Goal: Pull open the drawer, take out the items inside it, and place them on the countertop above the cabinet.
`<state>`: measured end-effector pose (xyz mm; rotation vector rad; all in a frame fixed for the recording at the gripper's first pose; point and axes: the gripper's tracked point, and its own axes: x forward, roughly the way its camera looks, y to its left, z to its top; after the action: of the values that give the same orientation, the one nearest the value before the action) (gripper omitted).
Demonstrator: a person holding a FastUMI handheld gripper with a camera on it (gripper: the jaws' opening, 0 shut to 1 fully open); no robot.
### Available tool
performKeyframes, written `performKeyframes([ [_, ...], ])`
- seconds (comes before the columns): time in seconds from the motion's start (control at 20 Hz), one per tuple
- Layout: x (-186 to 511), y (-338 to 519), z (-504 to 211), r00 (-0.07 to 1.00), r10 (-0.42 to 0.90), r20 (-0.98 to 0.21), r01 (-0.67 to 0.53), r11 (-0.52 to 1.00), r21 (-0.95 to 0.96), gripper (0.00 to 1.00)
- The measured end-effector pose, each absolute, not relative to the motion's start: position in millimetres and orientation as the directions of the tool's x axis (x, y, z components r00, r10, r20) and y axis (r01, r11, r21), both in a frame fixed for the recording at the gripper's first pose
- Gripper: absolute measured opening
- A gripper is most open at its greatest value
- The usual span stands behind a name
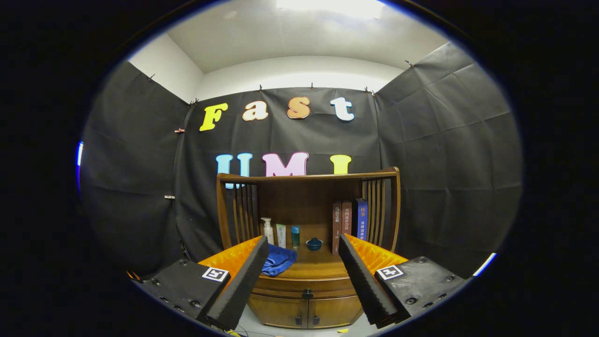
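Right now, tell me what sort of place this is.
Likely a staged recording booth: black cloth walls surround one wooden cabinet holding books and bottles. The gripper is open.

Bright ceiling light [330, 7] overhead glares, dark walls stay dim, and edges bend, perhaps slightly soft.

— what's ahead of the hand-held gripper [304, 281]?
— its fingers stand wide apart, gripping nothing, framing a wooden cabinet [306, 299] with its drawer [306, 283] closed.
— and on the countertop [318, 267]?
— a blue cloth [280, 260] by the left finger, a pump bottle [267, 230], two small tubes [288, 236], a blue bowl [314, 244], and three upright books [349, 223].
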<state>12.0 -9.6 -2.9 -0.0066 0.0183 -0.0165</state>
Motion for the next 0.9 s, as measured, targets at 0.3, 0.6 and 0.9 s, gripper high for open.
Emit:
performKeyframes([
  [0.3, 17.9, -12.7, -4.2, 1.0, -0.015, -0.018, 0.015, 1.0, -0.006, 0.99],
  [0.6, 33.5, -13.1, -27.9, 0.998, -0.012, -0.061, 0.012, 1.0, -0.002, 0.99],
  [0.9, 55.6, -17.8, -65.8, 0.995, -0.015, -0.102, 0.014, 1.0, -0.008, 0.99],
])
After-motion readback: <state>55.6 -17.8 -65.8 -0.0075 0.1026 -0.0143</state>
